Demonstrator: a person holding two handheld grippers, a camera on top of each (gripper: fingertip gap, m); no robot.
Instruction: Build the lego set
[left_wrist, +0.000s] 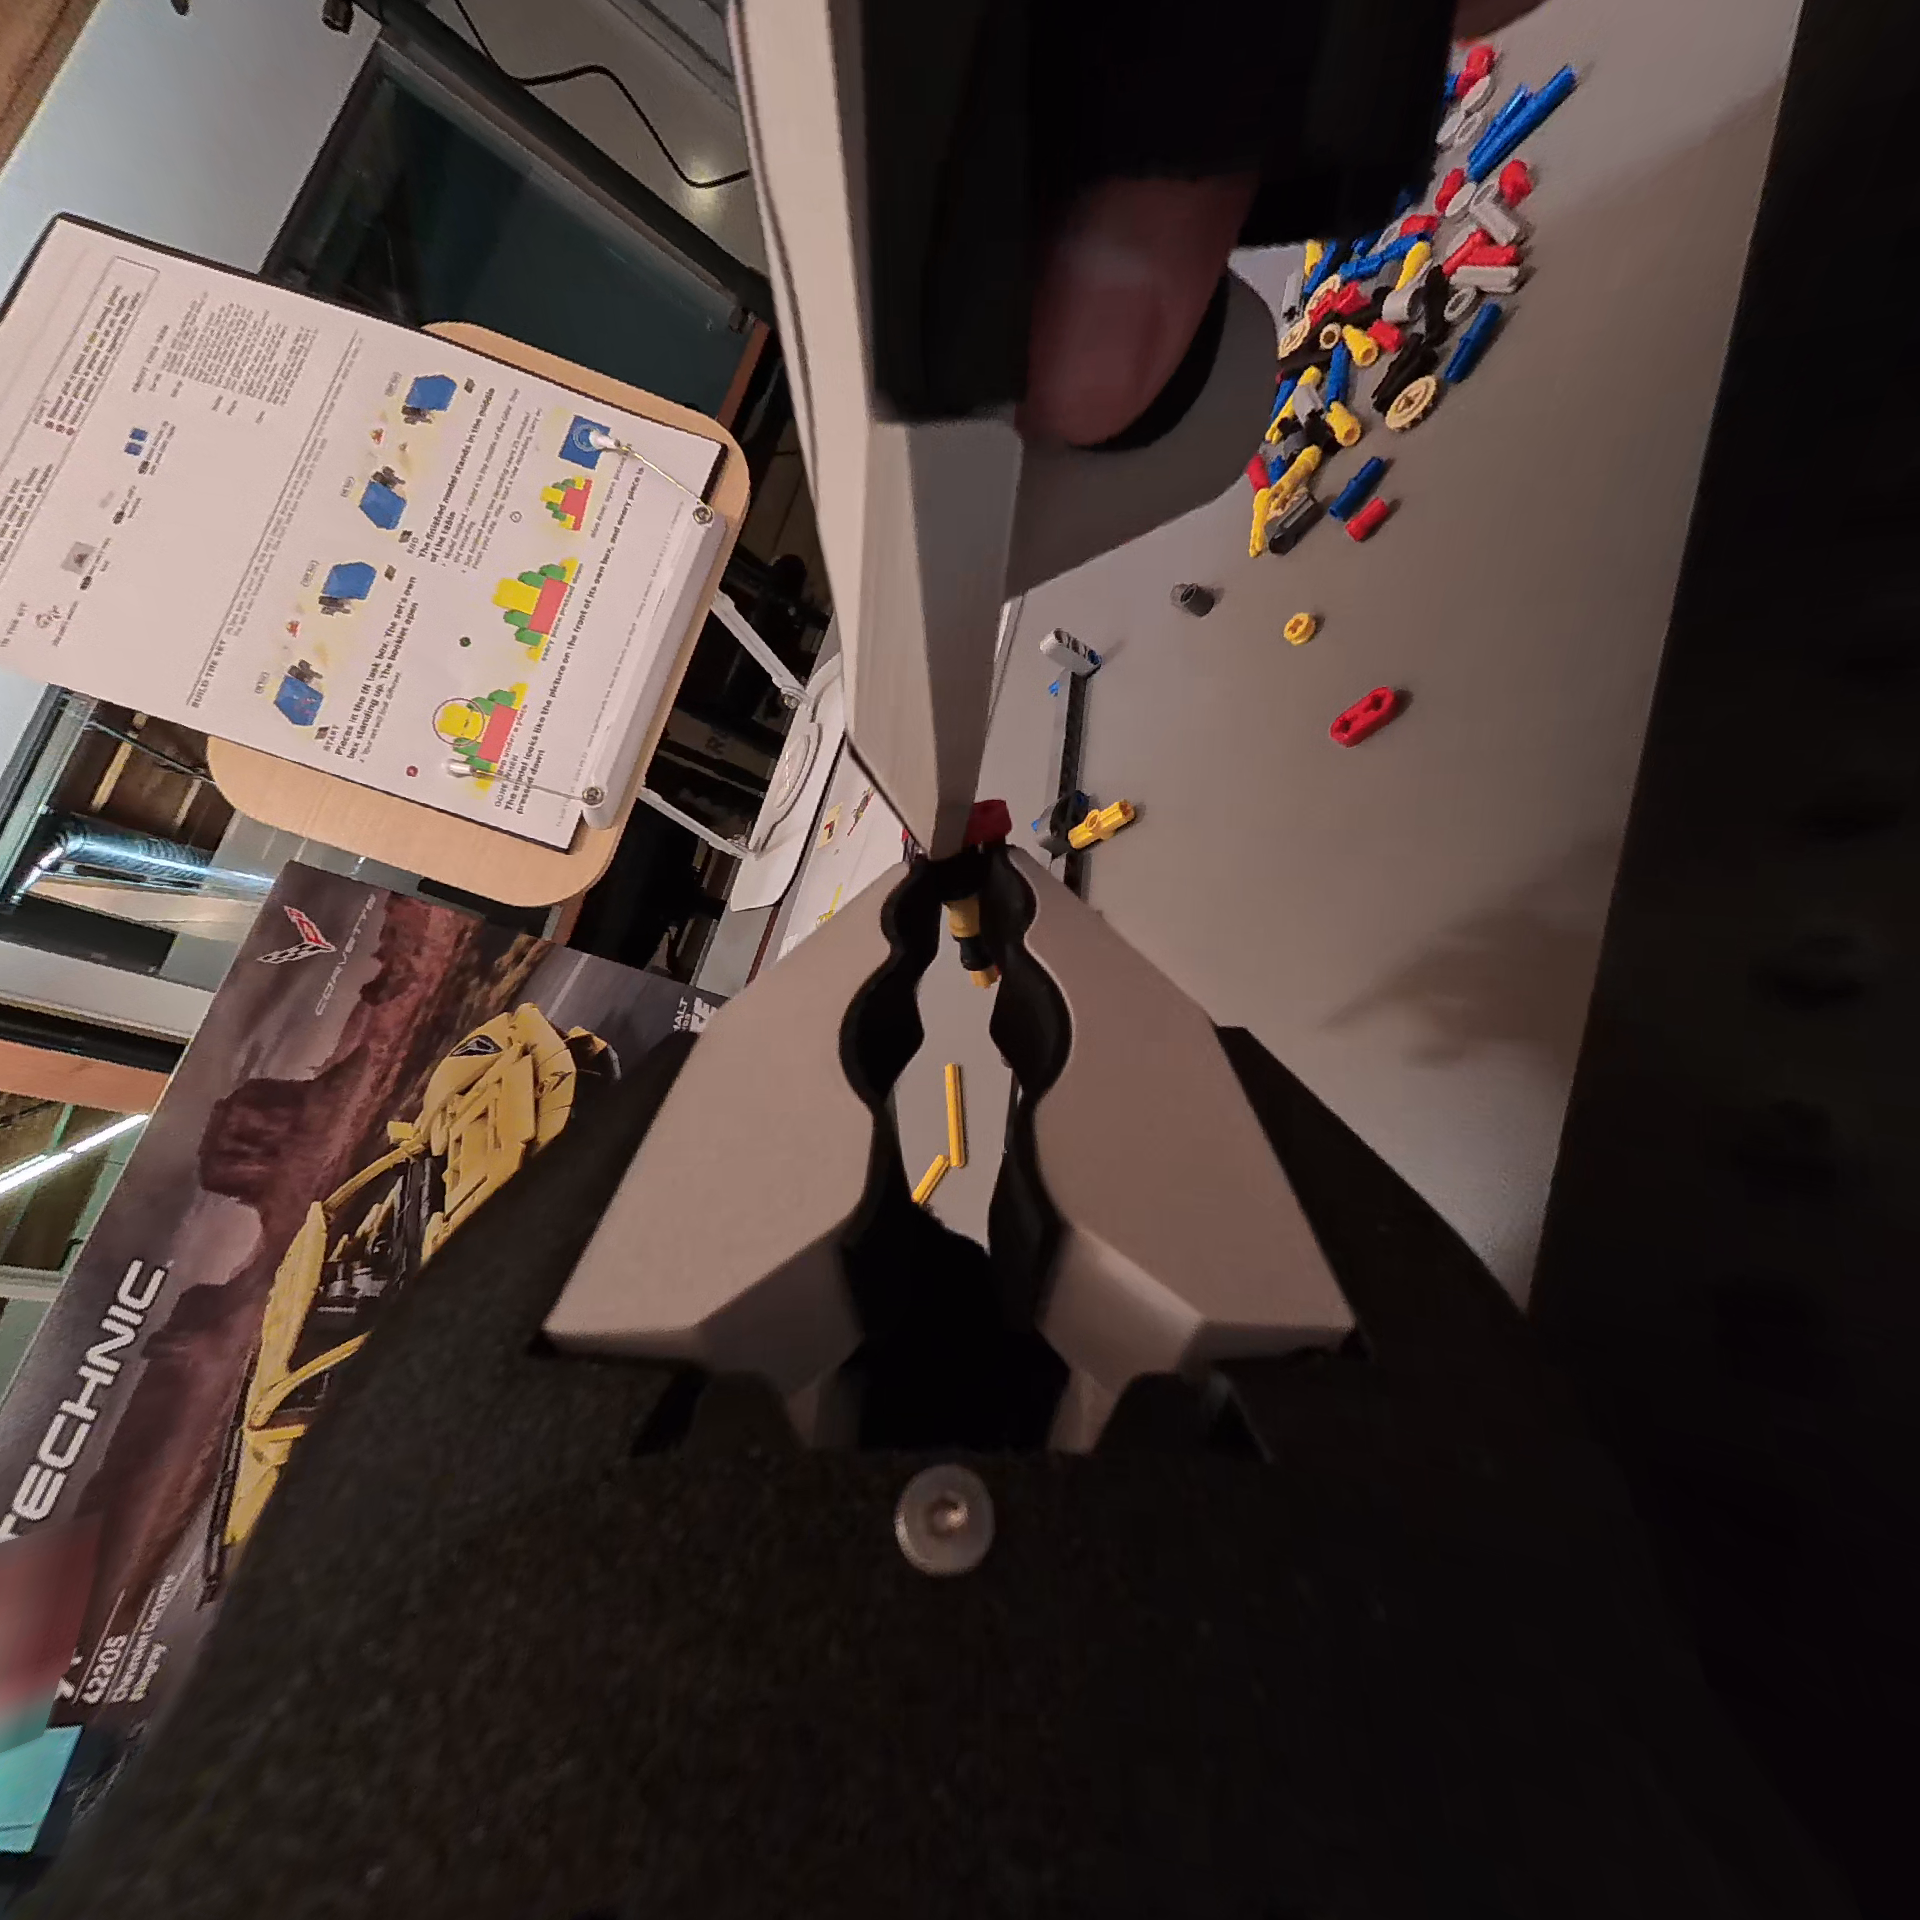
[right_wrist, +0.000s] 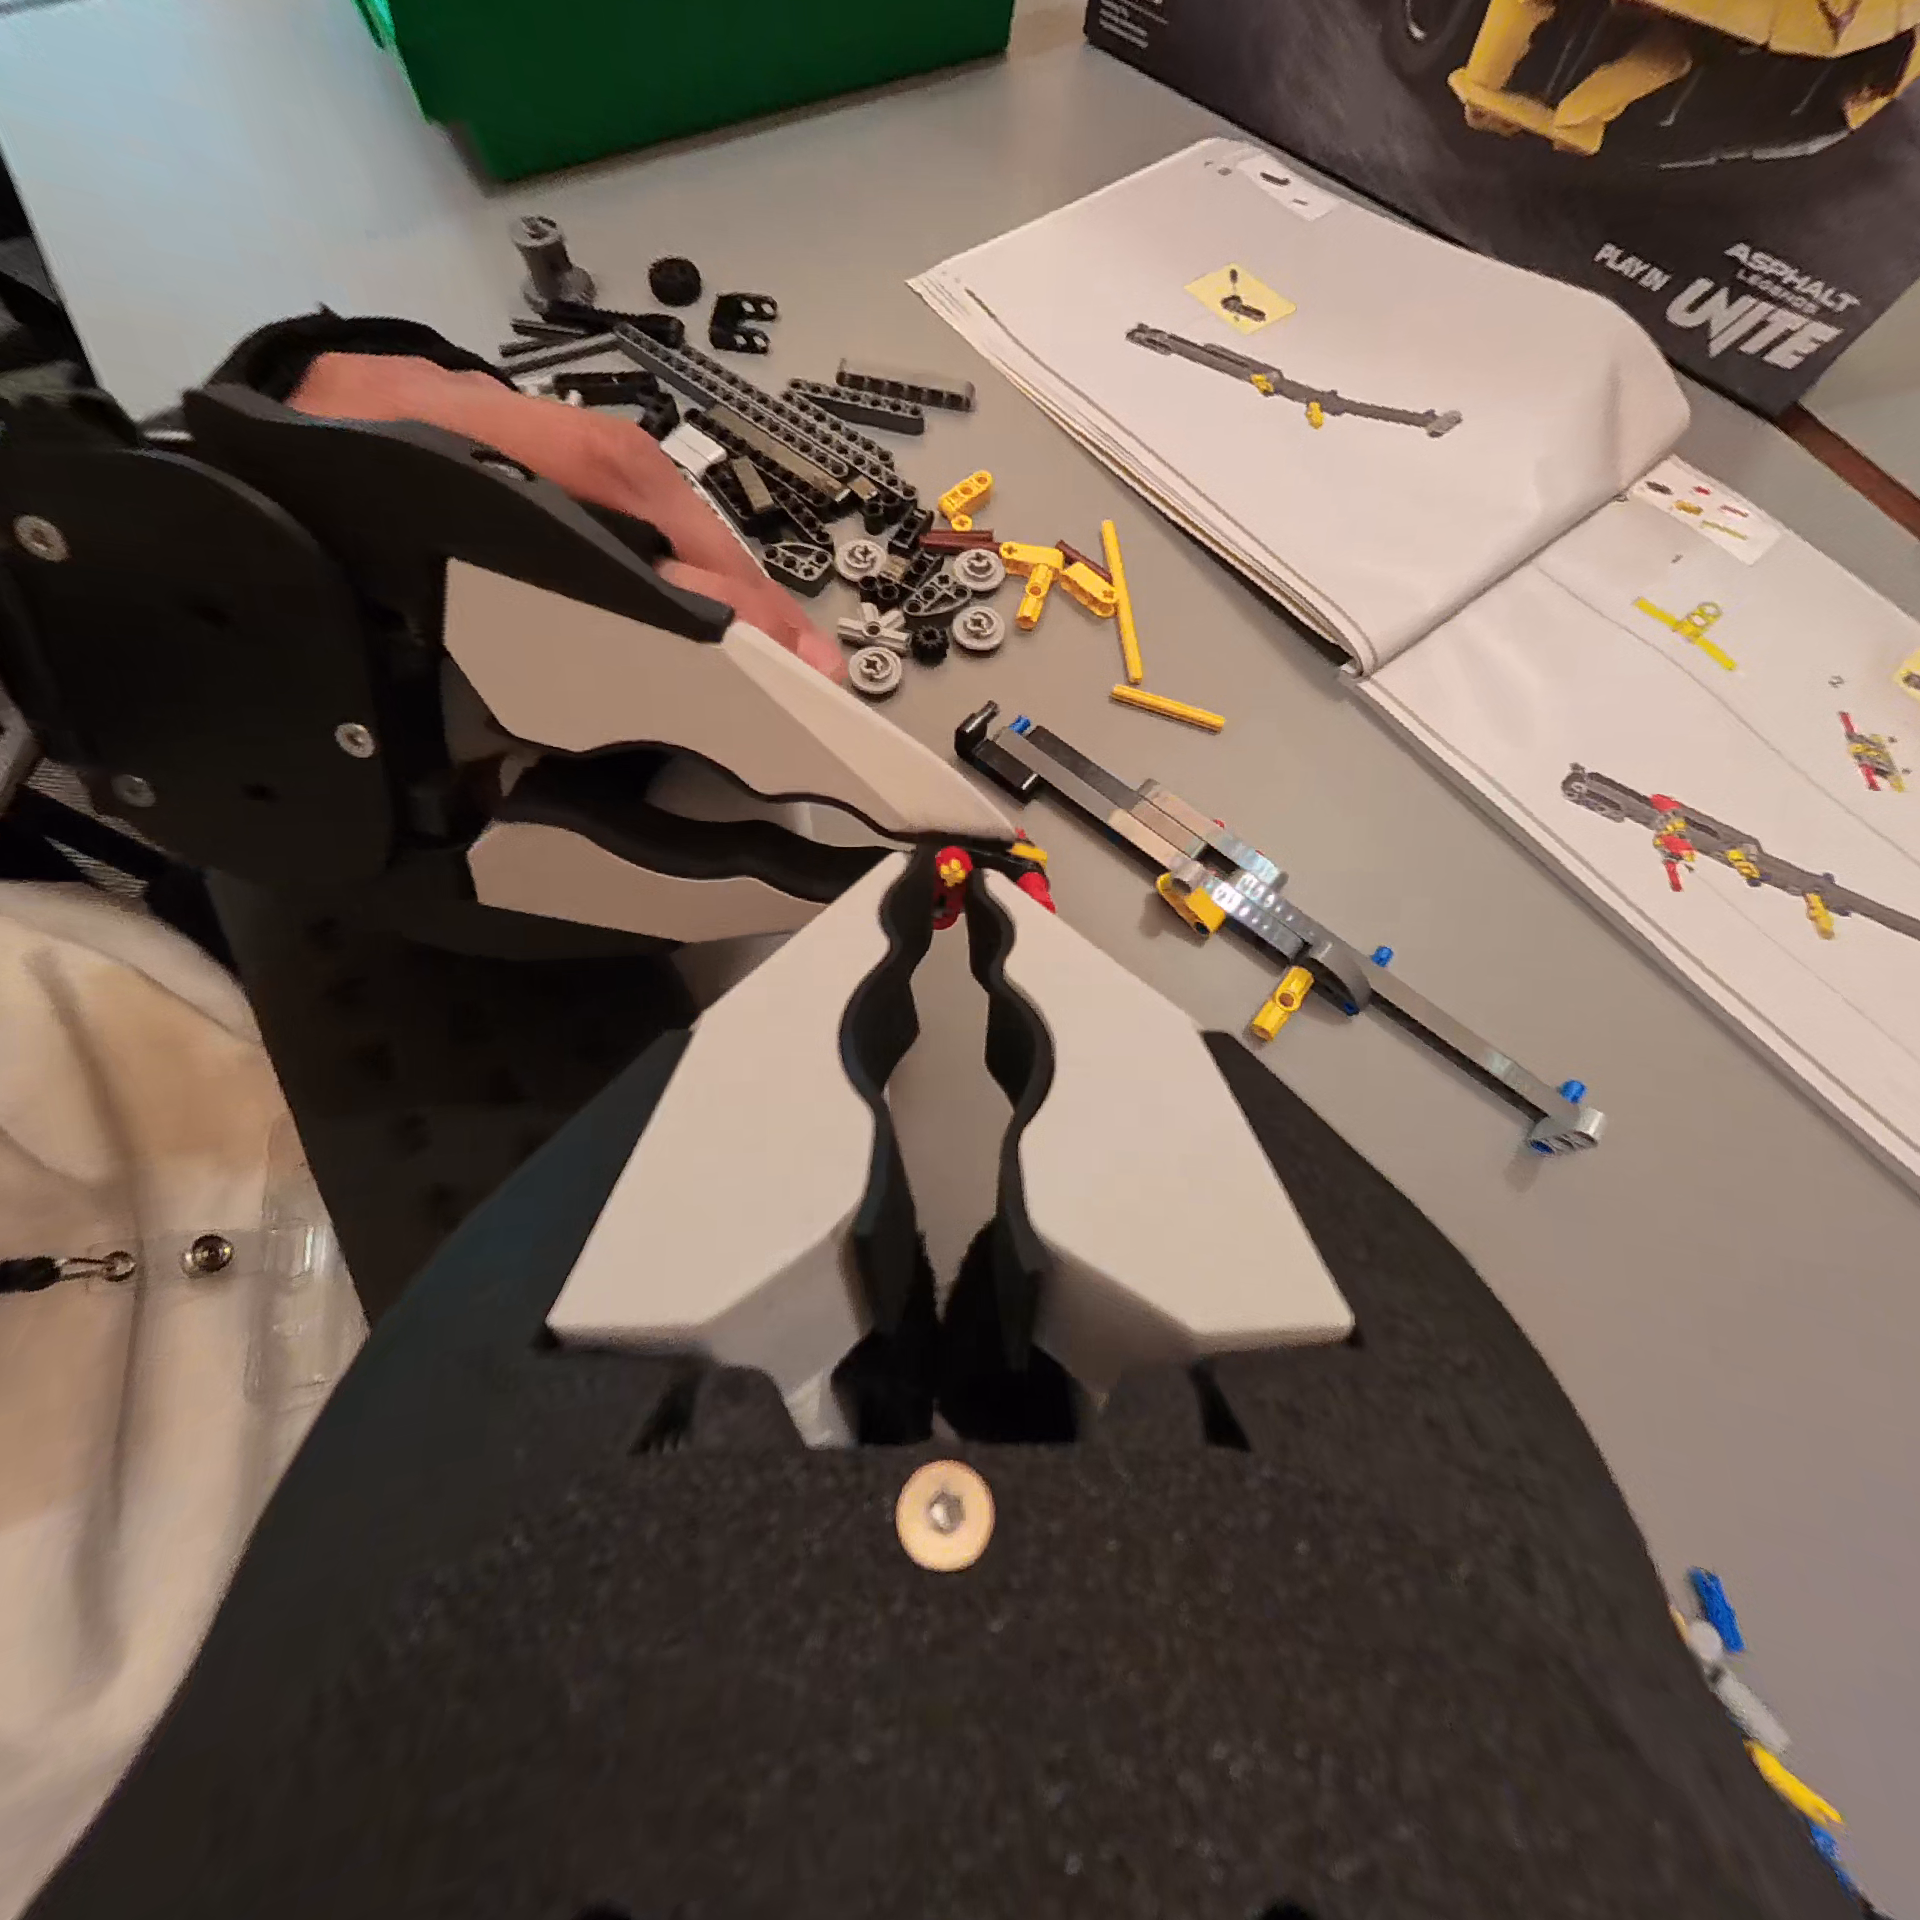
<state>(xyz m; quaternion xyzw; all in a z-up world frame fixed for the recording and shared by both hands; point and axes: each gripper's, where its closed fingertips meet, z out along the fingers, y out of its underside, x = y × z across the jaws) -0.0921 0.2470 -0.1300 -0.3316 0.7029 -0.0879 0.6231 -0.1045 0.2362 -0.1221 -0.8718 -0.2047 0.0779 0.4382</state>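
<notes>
Two hand-held grippers are brought tip to tip above the grey table (right_wrist: 1558, 1351), and a small cluster of Lego pieces is pinched between them. In the left wrist view, the left gripper (left_wrist: 961, 894) is seen with its fingers drawn close together at the tips, clamped on a small yellow-and-black pin piece (left_wrist: 971, 930); only a narrow gap is left farther back between the wavy black pads. The right gripper (left_wrist: 951, 821) is seen entering from above, its tips meeting that piece, with a red piece (left_wrist: 987, 821) just beside them.

In the right wrist view, the right gripper (right_wrist: 951, 878) is likewise nearly closed, and a small red piece with a yellow centre (right_wrist: 951, 871) is gripped between its tips. The left gripper (right_wrist: 997, 831) is seen coming in from the left, held by a hand (right_wrist: 582, 468), its tips touching the same cluster.

The partly built long black-and-grey beam assembly (right_wrist: 1247, 904) is laid on the table just beyond the tips, apart from them. A pile of black, grey and yellow parts (right_wrist: 862, 520) is lying farther back, the open instruction booklet (right_wrist: 1351, 416) is spread to the right, and the set's box (right_wrist: 1558, 125) is propped behind it. A second pile of small coloured pins (left_wrist: 1392, 301) is scattered on the table in the left wrist view.
</notes>
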